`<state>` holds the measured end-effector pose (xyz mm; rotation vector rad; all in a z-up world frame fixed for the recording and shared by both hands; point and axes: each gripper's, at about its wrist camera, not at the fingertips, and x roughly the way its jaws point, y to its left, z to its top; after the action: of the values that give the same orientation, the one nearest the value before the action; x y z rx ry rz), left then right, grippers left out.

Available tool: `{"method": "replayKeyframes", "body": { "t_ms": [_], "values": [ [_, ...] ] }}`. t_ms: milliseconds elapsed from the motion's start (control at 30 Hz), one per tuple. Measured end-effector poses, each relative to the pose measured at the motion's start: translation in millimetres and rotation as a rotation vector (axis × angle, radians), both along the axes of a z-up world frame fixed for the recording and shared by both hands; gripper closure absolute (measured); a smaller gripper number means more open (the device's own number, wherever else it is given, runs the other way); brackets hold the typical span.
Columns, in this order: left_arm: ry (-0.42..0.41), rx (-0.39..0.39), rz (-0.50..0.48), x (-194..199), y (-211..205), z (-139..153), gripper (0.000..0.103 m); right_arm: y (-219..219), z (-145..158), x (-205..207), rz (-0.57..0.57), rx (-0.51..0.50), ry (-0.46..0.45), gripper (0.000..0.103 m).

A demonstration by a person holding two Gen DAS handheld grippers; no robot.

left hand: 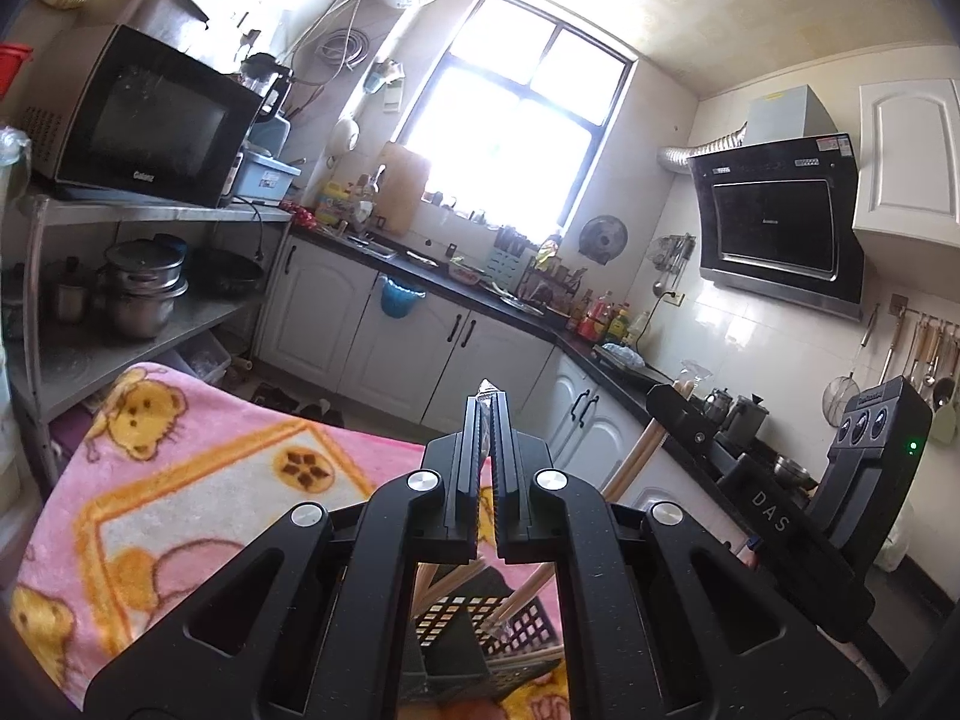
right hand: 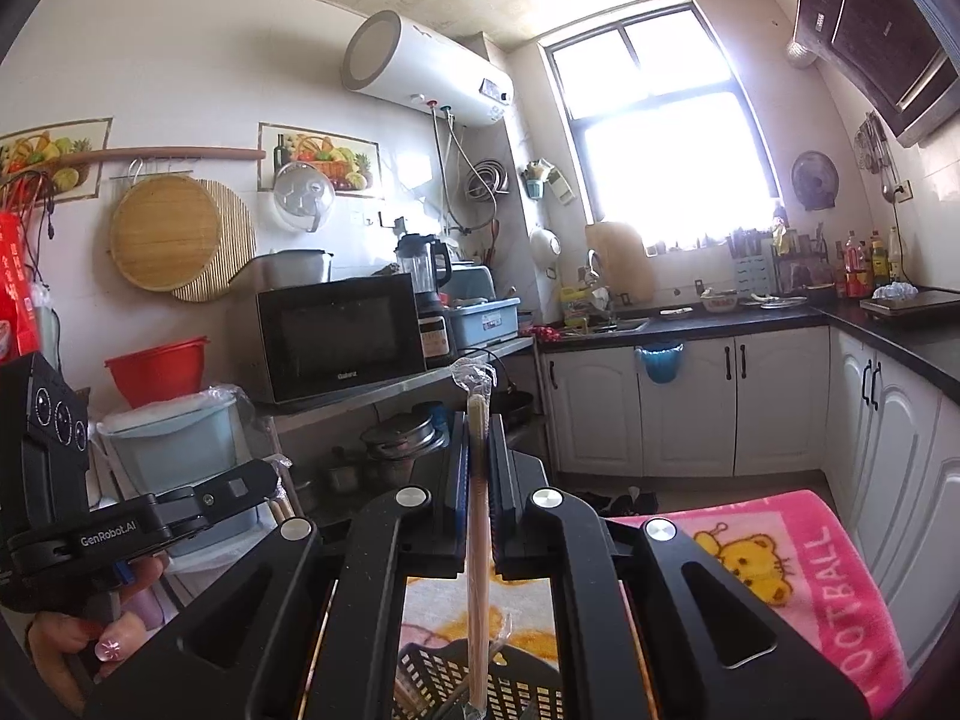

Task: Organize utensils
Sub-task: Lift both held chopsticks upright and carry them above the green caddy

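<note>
My right gripper (right hand: pixel 479 420) is shut on a pair of wooden chopsticks in a clear plastic sleeve (right hand: pixel 478 516); they stand upright, the lower end reaching down into a black perforated utensil basket (right hand: pixel 438 678). My left gripper (left hand: pixel 487 414) is shut on a bit of clear plastic wrap (left hand: pixel 486 387) at its tips. Below it, the same basket (left hand: pixel 474 630) holds several wooden chopsticks (left hand: pixel 522 594). The right gripper (left hand: pixel 678 420) appears at the right in the left wrist view, holding its chopsticks (left hand: pixel 636 456). The left gripper's body (right hand: pixel 150 510) shows at the left in the right wrist view.
The basket sits on a pink cartoon-print blanket (left hand: pixel 198 480), also in the right wrist view (right hand: pixel 798 570). A metal shelf with a microwave (left hand: pixel 144 120) and pots (left hand: pixel 144 294) stands left. White cabinets under a dark counter (left hand: pixel 480 294) run along the window wall.
</note>
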<state>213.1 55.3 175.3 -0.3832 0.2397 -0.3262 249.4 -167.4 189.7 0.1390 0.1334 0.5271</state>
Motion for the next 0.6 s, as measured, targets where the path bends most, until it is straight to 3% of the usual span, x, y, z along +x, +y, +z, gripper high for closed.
{"method": "replayKeyframes", "body": {
  "t_ms": [600],
  "values": [
    [0.058,-0.01,-0.007,10.1,1.8,-43.6,0.102,18.9,-35.9,0.5,-0.036,-0.024,0.001,0.097]
  ]
}}
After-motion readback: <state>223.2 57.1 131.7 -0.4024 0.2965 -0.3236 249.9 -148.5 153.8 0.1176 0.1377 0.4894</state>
